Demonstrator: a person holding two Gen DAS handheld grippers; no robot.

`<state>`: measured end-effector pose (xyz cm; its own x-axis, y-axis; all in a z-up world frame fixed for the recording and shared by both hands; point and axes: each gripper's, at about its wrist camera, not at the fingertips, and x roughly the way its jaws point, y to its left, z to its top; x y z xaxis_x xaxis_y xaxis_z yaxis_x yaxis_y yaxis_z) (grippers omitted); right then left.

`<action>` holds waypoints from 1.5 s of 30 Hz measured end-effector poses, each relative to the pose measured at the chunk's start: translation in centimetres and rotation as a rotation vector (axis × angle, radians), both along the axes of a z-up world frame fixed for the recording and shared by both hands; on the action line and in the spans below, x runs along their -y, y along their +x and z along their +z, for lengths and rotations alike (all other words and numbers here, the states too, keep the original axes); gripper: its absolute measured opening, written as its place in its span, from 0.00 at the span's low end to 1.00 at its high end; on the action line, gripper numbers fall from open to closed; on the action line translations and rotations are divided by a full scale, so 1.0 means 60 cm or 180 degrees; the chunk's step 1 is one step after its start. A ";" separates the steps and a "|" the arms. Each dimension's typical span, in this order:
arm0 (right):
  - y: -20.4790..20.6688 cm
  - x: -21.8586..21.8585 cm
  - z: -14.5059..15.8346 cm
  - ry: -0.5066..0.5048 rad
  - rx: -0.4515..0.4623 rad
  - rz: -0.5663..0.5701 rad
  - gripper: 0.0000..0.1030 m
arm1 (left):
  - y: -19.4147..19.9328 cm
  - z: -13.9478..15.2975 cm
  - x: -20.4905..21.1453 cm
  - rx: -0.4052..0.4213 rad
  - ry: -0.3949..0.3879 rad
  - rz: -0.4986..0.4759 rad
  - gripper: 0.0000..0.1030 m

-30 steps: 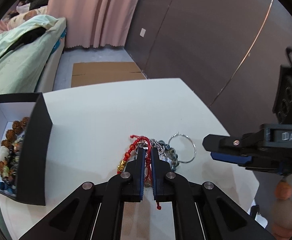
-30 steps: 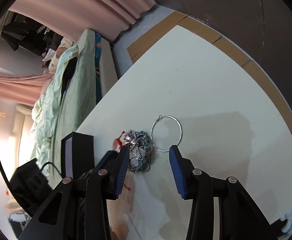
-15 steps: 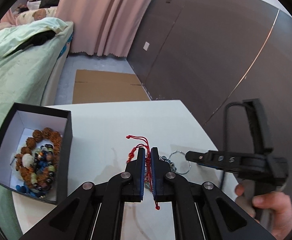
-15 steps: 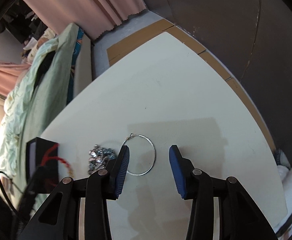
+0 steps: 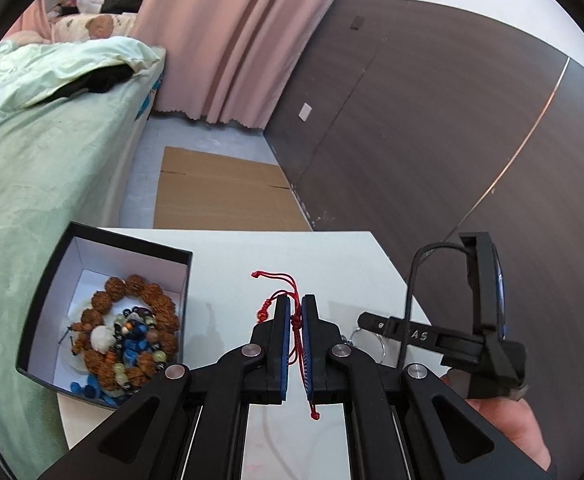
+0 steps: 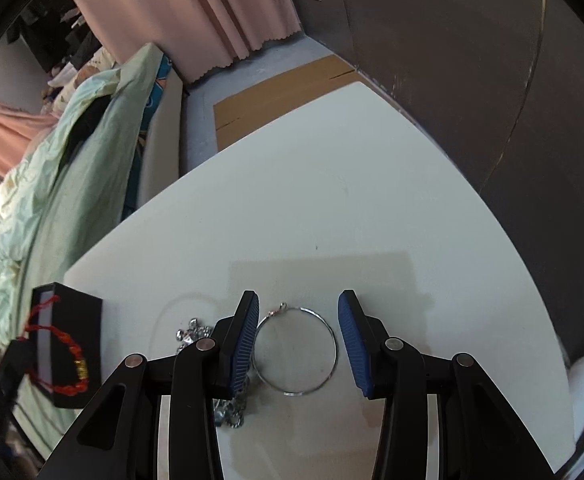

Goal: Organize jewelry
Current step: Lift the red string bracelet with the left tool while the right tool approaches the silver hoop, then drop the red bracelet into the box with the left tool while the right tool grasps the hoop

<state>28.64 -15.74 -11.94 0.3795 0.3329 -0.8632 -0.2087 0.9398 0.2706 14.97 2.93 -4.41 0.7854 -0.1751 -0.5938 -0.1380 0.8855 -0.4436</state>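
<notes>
- Between the blue pads at the lower centre of the left wrist view, the left gripper (image 5: 296, 312) is pinching one red cord bracelet (image 5: 298, 320); the pads are pressed nearly together on the cord, with knotted ends sticking up above the tips and one tail dangling below.
- Seen at the lower left edge of the right wrist view, that same bracelet (image 6: 65, 354) is showing as a red braided loop with a gold bead, hanging in front of the box.
- At the lower centre of the right wrist view, the right gripper (image 6: 298, 312) is standing wide apart, gripping nothing, its two pads flanking one thin silver hoop (image 6: 295, 350) that is lying flat on the table; whether the left pad is touching the wire cannot be told.
- Just left of the hoop, one tangled silver chain (image 6: 189, 330) is lying partly hidden behind the left finger.
- At the lower left of the left wrist view, one black box (image 5: 51, 292) with a white lining is holding a heap of brown, blue and pale beaded bracelets (image 5: 127, 332).
- Everything is sitting on one white table (image 6: 332, 208).
</notes>
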 end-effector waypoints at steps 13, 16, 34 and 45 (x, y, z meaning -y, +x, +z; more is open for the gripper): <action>-0.017 -0.051 0.007 -0.0870 0.0278 0.0285 0.42 | 0.009 0.000 -0.019 -0.0002 -0.0078 0.0064 0.05; -0.018 -0.035 0.010 -0.0861 0.0211 0.0251 0.42 | 0.005 0.001 -0.017 -0.0007 -0.0074 0.0073 0.05; -0.062 0.045 0.015 -0.0597 -0.0097 0.0483 0.62 | -0.027 0.021 -0.012 0.0055 -0.0028 0.0094 0.05; -0.095 0.018 0.000 -0.0958 -0.0020 0.0790 0.61 | -0.062 0.043 -0.026 0.0139 0.0049 0.0179 0.05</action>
<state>22.91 -16.80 -11.92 0.3135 0.1453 -0.9384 -0.4390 0.8985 -0.0076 11.28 4.49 -1.83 0.8190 -0.1209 -0.5609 -0.1685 0.8837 -0.4366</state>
